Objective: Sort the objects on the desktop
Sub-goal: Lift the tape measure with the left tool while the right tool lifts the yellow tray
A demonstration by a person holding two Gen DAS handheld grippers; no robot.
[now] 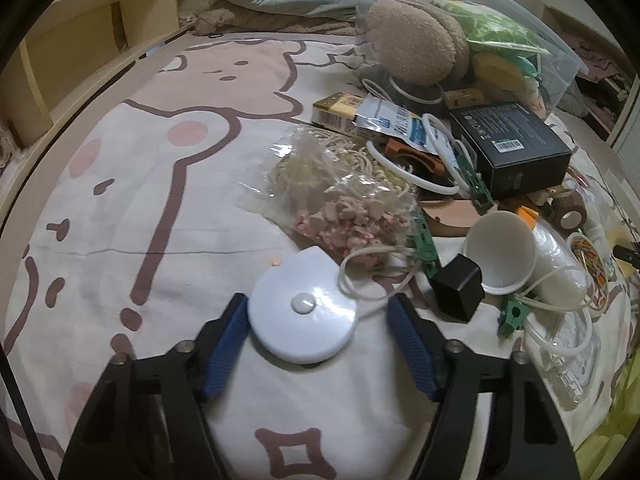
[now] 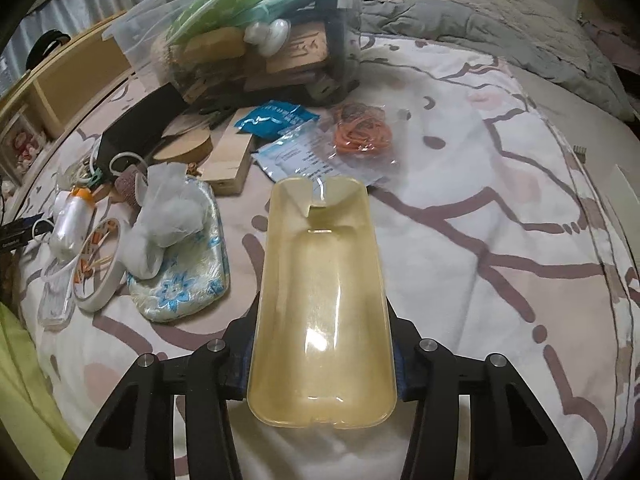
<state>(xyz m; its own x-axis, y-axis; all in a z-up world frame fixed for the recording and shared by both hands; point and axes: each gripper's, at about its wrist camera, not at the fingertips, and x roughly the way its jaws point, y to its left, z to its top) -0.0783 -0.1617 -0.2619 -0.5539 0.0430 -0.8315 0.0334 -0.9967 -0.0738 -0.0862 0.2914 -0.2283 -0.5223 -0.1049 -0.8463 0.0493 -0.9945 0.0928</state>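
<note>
1. The left tool (image 1: 318, 322) has its two blue pads spread apart, one on each side of a white disc (image 1: 303, 311). The left pad (image 1: 226, 344) is touching or almost touching the disc's edge; the right pad is clearly apart from it.
2. The disc lies flat on the bed cover (image 1: 160, 200), with a small round button in its middle and a thin white cord (image 1: 360, 276) running from it toward the pile.
3. Just beyond the disc there is a clear bag of pink and white beads (image 1: 352, 220), and to the right a small black cube (image 1: 458, 286) beside a white cup (image 1: 500, 254) lying on its side.
4. Further back sit a black box (image 1: 512, 144) and a clear bin (image 1: 560, 52) with a beige plush thing (image 1: 416, 40) in front of it.
5. The right tool (image 2: 322, 364) is clamped on a yellowish phone case (image 2: 320, 292) — the case is held by its long sides, open side up, above the bed cover.
6. In the right view, left of the case, lie a brocade pouch (image 2: 184, 280) with a white mesh bag (image 2: 168, 216) on it, and a tape roll (image 2: 102, 268).
7. Beyond the case — a bag of orange bands (image 2: 362, 134), a blue packet (image 2: 276, 118) and a wooden block (image 2: 230, 160).
</note>
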